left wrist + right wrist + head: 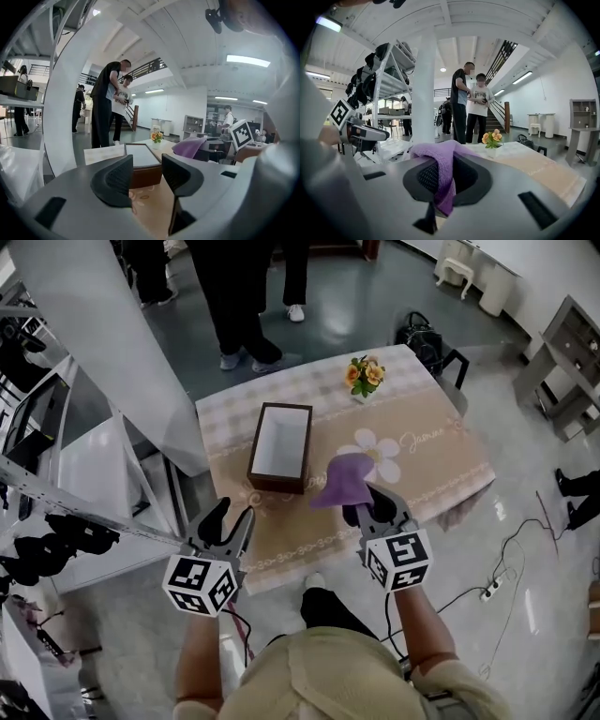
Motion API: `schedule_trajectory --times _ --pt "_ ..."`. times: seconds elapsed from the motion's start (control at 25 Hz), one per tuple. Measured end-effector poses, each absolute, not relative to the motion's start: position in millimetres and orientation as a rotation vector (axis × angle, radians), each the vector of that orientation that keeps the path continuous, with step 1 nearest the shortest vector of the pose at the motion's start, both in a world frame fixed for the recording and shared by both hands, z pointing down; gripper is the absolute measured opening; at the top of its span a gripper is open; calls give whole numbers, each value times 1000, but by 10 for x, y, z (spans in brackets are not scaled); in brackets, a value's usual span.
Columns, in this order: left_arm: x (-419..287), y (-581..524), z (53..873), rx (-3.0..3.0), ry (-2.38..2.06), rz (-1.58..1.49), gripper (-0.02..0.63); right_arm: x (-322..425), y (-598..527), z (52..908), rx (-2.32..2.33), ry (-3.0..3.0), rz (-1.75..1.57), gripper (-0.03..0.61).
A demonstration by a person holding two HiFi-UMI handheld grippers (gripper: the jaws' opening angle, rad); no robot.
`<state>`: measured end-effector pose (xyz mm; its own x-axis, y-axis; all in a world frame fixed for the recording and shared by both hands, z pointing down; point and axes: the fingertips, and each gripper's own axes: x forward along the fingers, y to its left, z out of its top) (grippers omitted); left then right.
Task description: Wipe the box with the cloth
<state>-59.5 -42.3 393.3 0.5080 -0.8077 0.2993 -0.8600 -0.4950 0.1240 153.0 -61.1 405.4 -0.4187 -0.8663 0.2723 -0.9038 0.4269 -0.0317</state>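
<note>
A brown open box [279,446] with a white inside lies on the table's left half; it shows ahead between the jaws in the left gripper view [143,164]. My left gripper [232,523] hangs open and empty off the table's near edge, short of the box. My right gripper [368,507] is shut on a purple cloth [343,478], which drapes forward over the table to the right of the box. In the right gripper view the cloth [443,171] is pinched between the pads and hangs over them.
A beige patterned tablecloth [431,460] covers the table. A small pot of flowers [365,377] stands at its far side. White shelving [66,456] is at the left. People [239,296] stand beyond the table. Cables [506,568] lie on the floor at the right.
</note>
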Motion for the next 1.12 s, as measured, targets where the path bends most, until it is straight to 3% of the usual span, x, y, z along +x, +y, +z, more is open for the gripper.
schedule_trajectory --times 0.48,1.12 --pt "-518 -1266 4407 2384 -1391 376 199 1553 -1633 4446 1472 -2383 197 46" --pt "-483 -1530 4660 2312 -1329 436 199 1098 -2269 4828 1286 -2427 222 46"
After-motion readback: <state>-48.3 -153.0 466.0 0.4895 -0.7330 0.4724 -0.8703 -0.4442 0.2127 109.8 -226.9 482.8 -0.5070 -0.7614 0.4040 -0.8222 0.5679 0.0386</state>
